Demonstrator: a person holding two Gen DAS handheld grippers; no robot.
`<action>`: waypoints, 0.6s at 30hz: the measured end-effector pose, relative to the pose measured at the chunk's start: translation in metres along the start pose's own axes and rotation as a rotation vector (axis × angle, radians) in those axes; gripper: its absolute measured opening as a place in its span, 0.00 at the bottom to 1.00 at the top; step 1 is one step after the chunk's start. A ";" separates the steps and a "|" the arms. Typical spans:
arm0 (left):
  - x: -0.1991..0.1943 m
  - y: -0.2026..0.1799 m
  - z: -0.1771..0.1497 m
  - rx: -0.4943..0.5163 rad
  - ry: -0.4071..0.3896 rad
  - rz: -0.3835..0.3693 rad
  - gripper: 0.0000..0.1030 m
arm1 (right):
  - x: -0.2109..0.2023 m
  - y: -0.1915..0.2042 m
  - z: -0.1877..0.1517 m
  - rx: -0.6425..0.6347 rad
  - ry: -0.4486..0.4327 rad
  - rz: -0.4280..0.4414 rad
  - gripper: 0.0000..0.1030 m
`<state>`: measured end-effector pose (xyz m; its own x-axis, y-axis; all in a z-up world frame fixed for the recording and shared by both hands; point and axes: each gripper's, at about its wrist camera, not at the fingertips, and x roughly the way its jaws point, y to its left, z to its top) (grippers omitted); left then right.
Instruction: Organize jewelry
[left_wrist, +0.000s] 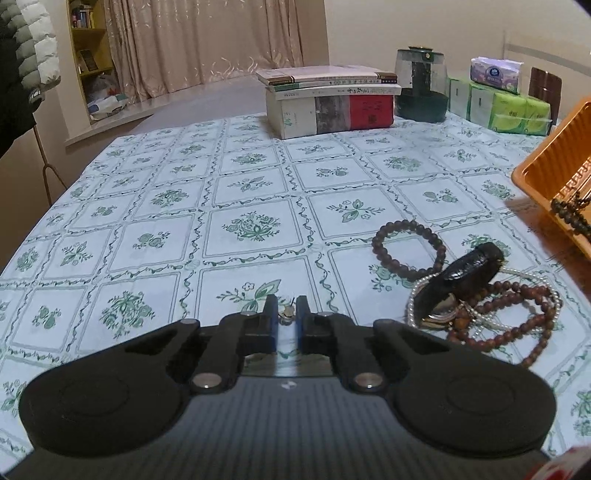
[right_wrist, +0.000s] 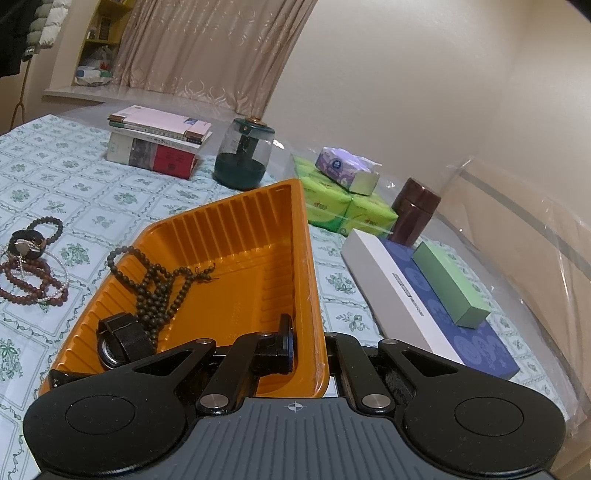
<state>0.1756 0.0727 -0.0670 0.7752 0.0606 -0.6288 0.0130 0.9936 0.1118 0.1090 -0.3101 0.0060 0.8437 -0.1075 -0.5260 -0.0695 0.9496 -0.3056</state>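
Left wrist view
- left gripper (left_wrist: 286, 316): black two-finger thing with blue pads, jaws nearly together and pinching a small silvery-gold metal trinket (left_wrist: 286, 314) right at the tips, down on the table. Too tiny to say what kind of piece it is.
- table (left_wrist: 236, 192): covered in a white plastic cloth with green flower squares.
- jewelry pile: off to the right of the fingers, not touching them. A dark brown round-bead bracelet (left_wrist: 408, 249) lies flat, just beside it a wide glossy black bangle (left_wrist: 467, 271) leans tilted over a white pearl strand (left_wrist: 417, 295), and a long reddish-brown bead string (left_wrist: 517, 317) is looped up with them.
- orange ribbed plastic tray (left_wrist: 543, 162): far right edge, tipped up, dark bead strand (left_wrist: 570, 214) hanging inside.
- back of table: stack of books (left_wrist: 328, 99), dark green glass jar (left_wrist: 421, 88), green tissue packs (left_wrist: 498, 107).

Right wrist view
- right gripper (right_wrist: 306, 341): clamped on the near right wall of the orange tray (right_wrist: 236, 221), one finger inside and the other outside the rim, tray tilted.
- in the tray: long strand of small dark olive beads (right_wrist: 162, 284) draped over the left wall, plus a black-strapped watch (right_wrist: 123, 338) in the near corner.
- left of tray: same bracelet pile (right_wrist: 33, 262) on the cloth, well apart from this gripper.
- right of tray: white long box (right_wrist: 399, 291), blue patterned box (right_wrist: 476, 339) with a pale green box (right_wrist: 450, 284) on top, maroon cylinder (right_wrist: 415, 210).
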 end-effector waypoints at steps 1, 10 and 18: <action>-0.004 0.000 -0.001 -0.001 -0.003 -0.002 0.08 | 0.000 0.000 0.000 0.000 -0.001 0.000 0.04; -0.045 -0.017 0.000 -0.025 -0.035 -0.079 0.08 | -0.003 0.000 0.000 0.000 -0.006 0.004 0.04; -0.075 -0.081 0.012 -0.020 -0.061 -0.327 0.08 | -0.004 0.000 0.000 0.003 -0.011 0.007 0.03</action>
<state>0.1241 -0.0140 -0.0194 0.7687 -0.2669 -0.5812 0.2551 0.9613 -0.1040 0.1059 -0.3097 0.0085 0.8492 -0.0976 -0.5189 -0.0737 0.9512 -0.2995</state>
